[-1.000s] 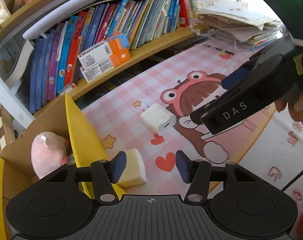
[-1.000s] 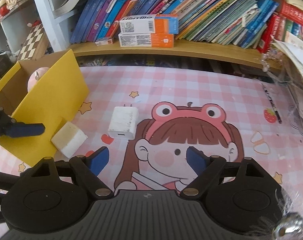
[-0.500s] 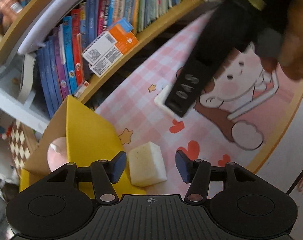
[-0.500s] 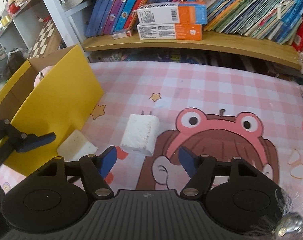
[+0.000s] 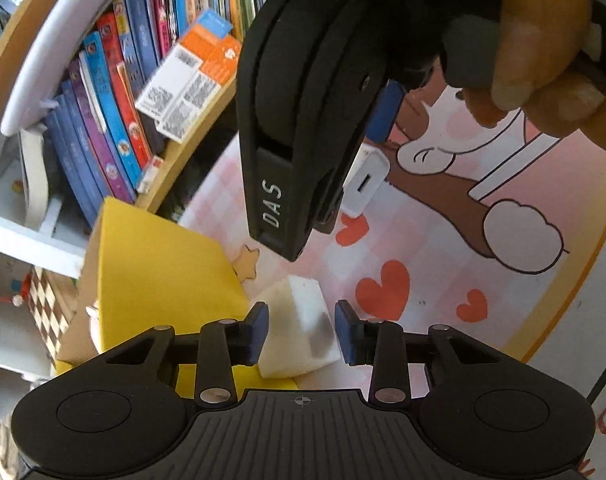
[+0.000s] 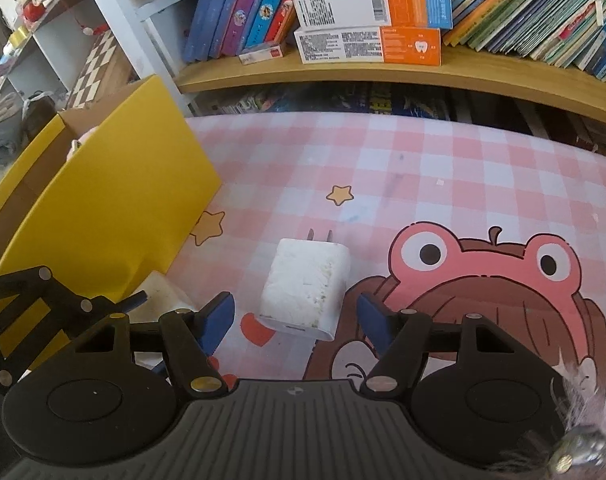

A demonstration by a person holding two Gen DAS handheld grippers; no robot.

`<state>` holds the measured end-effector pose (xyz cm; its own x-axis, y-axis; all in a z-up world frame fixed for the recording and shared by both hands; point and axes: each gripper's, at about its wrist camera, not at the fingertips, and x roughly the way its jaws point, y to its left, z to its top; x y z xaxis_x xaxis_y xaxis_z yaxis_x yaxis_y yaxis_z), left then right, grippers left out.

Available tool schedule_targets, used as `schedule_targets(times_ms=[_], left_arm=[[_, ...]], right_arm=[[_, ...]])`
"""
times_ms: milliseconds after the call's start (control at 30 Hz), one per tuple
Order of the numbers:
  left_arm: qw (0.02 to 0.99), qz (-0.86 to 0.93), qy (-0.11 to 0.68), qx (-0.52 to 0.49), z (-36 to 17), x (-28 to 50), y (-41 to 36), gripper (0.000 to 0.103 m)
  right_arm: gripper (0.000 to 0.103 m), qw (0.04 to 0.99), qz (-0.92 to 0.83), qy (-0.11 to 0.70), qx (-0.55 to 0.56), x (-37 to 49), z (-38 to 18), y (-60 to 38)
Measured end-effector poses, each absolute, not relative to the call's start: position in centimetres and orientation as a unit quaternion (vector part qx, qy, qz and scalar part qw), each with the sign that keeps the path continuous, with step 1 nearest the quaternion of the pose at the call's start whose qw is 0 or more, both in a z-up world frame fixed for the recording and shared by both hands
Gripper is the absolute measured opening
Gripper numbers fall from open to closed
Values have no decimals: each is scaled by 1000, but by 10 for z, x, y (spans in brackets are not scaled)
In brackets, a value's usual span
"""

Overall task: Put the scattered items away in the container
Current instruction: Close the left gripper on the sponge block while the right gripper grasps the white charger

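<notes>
Pink checked mat with a cartoon frog-hat girl print (image 6: 443, 184) spreads ahead of and under both sets of jaws; wooden shelf packed with upright books (image 6: 383, 68) runs along the far edge, well beyond the jaws, with two stacked orange-and-white cardboard boxes (image 6: 369, 20) lying on it; yellow cardboard box, open-topped (image 6: 111, 208), sits left of the right jaws and up-left of the left jaws, one yellow wall facing the mat, something pale pink inside, too hidden to name.

Right gripper (image 6: 295, 320): jaws spread wide, blue pads on either side of the white plastic plug-in charger block (image 6: 305, 286), gaps visible both sides, no contact; charger lies flat on the mat, two prongs pointing away from the jaws, port end nearest them; in the left wrist view the same gripper body blocks most of the charger, only its port end showing.

Left gripper (image 5: 302, 332): jaws spread, blue pads flanking the off-white foam-like cube with a grey smudge (image 5: 299, 332); left pad looks to be touching or just beside the cube, right pad a sliver apart, not pinched as far as can be told; cube rests on the mat right against the yellow box's wall.
</notes>
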<state>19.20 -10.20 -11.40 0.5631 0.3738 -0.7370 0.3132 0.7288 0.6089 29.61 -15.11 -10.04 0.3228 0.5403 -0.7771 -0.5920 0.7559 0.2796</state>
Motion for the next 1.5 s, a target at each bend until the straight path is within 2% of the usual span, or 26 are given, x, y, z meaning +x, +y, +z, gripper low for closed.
schedule_targets(times_ms=[167, 300, 400, 500, 733, 1500], left_arm=[[807, 19, 468, 359, -115, 194, -97, 30], [811, 21, 463, 357, -117, 194, -94, 28], [813, 20, 461, 356, -117, 194, -93, 26], [814, 16, 459, 354, -117, 195, -93, 23], [843, 8, 446, 302, -100, 188, -89, 15], [892, -68, 384, 229, -43, 121, -107, 14]], right_arm=[[66, 814, 353, 460, -37, 296, -101, -146], [60, 819, 354, 447, -60, 293, -102, -141], [49, 827, 351, 431, -87, 288, -102, -140], [48, 828, 351, 427, -91, 286, -103, -142], [47, 830, 340, 436, -74, 280, -95, -155], [44, 852, 280, 439, -43, 206, -57, -231]])
